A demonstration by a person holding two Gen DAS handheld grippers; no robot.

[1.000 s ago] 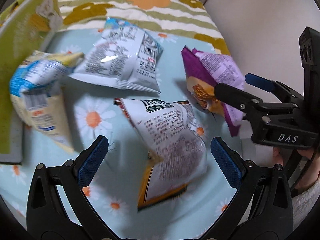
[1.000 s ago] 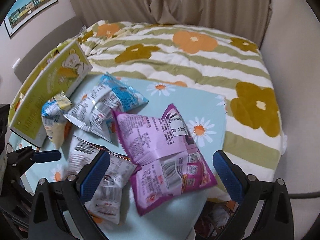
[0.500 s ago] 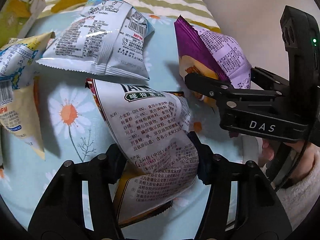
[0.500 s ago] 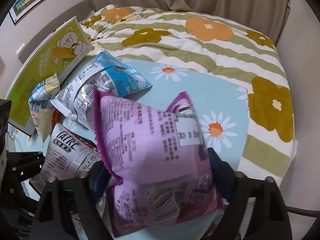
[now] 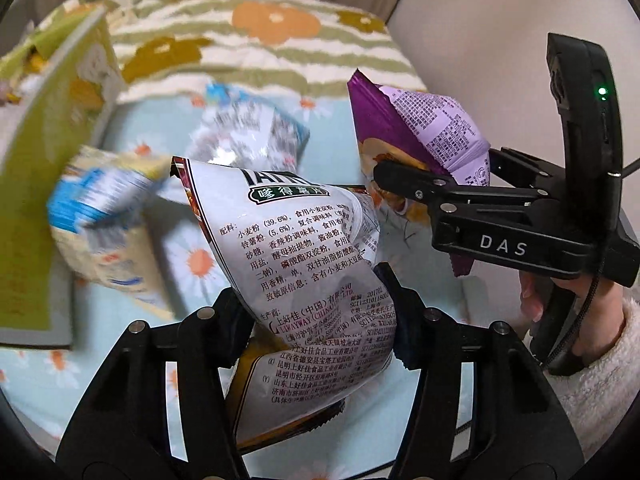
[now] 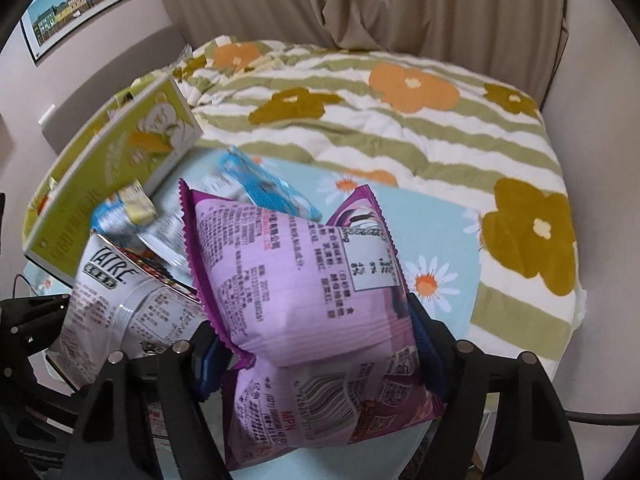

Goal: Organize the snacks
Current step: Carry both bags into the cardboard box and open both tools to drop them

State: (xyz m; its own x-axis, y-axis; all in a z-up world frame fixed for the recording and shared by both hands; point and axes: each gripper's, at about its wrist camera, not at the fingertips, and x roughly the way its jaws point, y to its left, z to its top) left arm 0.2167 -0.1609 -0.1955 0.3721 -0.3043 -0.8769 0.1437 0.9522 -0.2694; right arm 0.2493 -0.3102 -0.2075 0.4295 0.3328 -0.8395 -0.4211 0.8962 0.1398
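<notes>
My left gripper (image 5: 316,308) is shut on a silver TATRE snack bag (image 5: 304,264) and holds it raised above the light blue daisy cloth (image 5: 192,264). The bag also shows in the right wrist view (image 6: 128,312). My right gripper (image 6: 312,344) is shut on a purple snack bag (image 6: 296,280) and holds it up; this bag and the gripper show at the right of the left wrist view (image 5: 420,136). A blue and silver bag (image 5: 256,132) and a yellow and blue bag (image 5: 104,216) lie on the cloth, blurred.
A green box with a bear picture (image 6: 108,160) stands open at the left edge of the cloth. The cloth lies on a bed with a striped flower quilt (image 6: 400,112). A pale wall (image 5: 500,20) is at the right.
Both grippers closed on their bags from open, then lifted them off the cloth. The view has tilted up, and the bags left on the cloth now look farther away.
</notes>
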